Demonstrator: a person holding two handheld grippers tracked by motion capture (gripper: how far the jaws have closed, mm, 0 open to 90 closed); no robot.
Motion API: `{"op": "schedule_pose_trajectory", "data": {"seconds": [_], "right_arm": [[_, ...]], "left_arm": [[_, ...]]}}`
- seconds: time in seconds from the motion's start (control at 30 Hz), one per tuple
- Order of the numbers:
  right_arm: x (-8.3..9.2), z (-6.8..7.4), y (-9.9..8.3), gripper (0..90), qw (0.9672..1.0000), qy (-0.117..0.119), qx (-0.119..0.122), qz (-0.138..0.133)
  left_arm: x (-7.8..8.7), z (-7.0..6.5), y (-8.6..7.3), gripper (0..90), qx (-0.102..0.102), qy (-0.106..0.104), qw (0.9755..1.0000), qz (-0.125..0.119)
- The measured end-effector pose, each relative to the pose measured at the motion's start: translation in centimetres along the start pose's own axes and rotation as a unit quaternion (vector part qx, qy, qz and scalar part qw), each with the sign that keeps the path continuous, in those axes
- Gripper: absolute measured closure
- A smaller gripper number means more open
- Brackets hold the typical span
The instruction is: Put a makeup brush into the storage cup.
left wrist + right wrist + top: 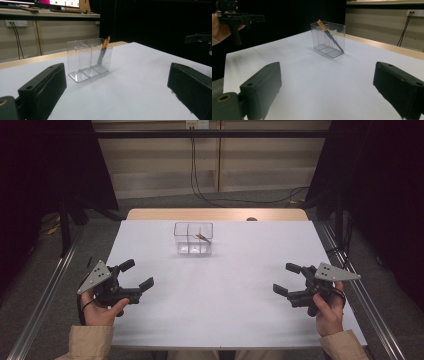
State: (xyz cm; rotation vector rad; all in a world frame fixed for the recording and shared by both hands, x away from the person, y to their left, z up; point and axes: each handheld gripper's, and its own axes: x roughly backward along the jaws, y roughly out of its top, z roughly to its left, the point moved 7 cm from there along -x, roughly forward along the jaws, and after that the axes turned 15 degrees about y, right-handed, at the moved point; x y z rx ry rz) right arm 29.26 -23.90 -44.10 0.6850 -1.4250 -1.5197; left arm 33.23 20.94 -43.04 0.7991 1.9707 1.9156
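A clear plastic organiser (193, 239) with compartments stands on the white table (220, 285), towards the far middle. A knife with an orange-brown handle (202, 237) leans inside its right compartment; the left gripper view shows the organiser (89, 59) with the handle (105, 42) sticking up, and the right gripper view shows the organiser (328, 39) with the knife (329, 35) slanting across it. My left gripper (137, 274) is open above the near left of the table, holding nothing. My right gripper (285, 278) is open at the near right, also holding nothing. Both are well short of the organiser.
A wooden strip (217, 214) edges the table's far side. Cables (200, 180) hang down the wall behind it. Metal rails (40, 305) run along both sides of the table. In the right gripper view my left gripper (235, 17) shows at the upper left.
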Motion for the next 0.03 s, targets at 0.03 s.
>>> {"op": "schedule_pose_trajectory", "data": {"seconds": [0.03], "right_arm": [[-0.1, 0.0, 0.01, 7.5, 1.0, 0.001, 0.0, -0.001]], "left_arm": [[0.09, 0.07, -0.01, 2.0, -0.001, -0.001, 1.0, 0.0]]}}
